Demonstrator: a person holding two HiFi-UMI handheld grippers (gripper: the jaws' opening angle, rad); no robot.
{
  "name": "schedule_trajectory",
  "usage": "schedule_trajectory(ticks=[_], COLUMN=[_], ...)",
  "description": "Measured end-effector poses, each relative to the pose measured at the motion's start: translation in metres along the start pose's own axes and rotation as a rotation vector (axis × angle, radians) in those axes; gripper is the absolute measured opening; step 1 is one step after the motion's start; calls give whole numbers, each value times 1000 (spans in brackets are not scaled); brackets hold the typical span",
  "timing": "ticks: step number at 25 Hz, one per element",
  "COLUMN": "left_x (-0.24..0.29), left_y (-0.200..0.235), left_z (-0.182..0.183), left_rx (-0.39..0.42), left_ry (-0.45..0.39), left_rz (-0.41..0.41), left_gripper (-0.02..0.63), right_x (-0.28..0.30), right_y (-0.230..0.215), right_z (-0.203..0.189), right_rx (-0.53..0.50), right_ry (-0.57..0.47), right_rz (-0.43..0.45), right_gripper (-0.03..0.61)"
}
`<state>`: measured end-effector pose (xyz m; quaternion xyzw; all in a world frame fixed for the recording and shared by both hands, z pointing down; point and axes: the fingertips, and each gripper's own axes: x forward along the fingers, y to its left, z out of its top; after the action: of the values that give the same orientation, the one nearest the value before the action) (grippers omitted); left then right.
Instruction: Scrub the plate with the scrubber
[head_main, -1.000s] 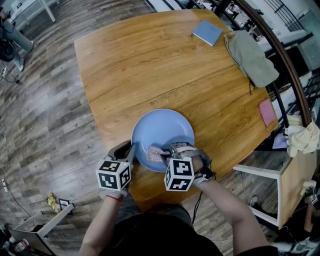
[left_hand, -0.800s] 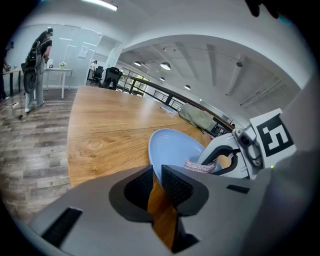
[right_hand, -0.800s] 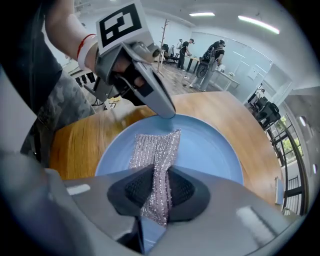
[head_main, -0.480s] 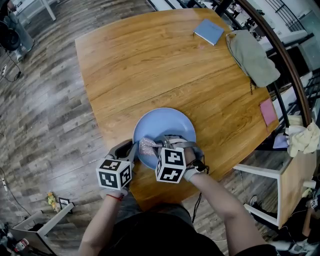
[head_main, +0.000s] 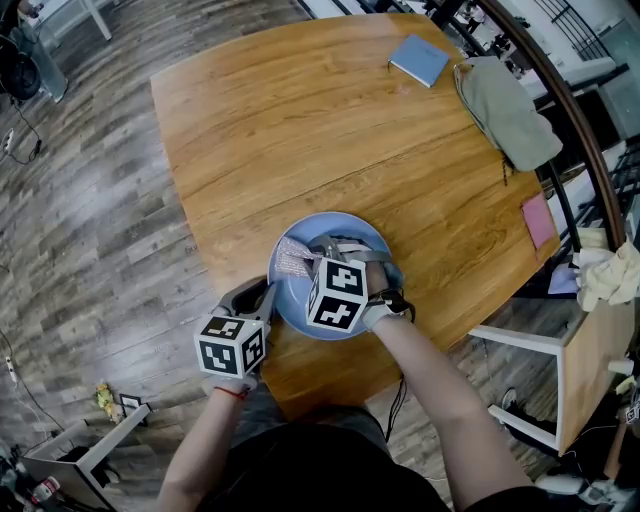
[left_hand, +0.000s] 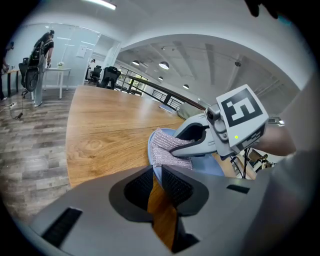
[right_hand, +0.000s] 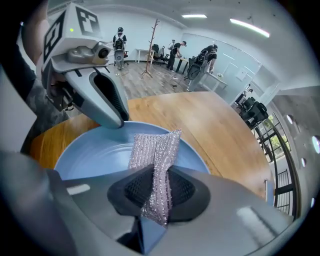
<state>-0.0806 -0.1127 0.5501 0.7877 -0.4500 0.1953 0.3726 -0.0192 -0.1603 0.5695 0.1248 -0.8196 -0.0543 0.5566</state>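
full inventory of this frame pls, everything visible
table: 1, brown wood, centre
plate: 1, blue, near table edge
scrubber: 1, silvery mesh, over the plate
notebook: 1, blue, far table edge
cloth: 1, grey-green, far right table edge
pad: 1, pink, by the table's right edge
left tongs: 1, grey, shut on the plate's rim
right tongs: 1, grey, shut on the scrubber
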Motion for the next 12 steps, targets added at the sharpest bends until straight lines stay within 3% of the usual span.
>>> schedule_trajectory(ticks=[12], left_x=[0], left_y=[-1], left_z=[0], left_rx=[-7], left_ry=[-8], left_rz=[0], left_gripper=[51], right_x=[-8], right_y=[-44], right_z=[-37], right_rx=[129], right_ry=[37], right_rz=[-137], right_gripper=[77])
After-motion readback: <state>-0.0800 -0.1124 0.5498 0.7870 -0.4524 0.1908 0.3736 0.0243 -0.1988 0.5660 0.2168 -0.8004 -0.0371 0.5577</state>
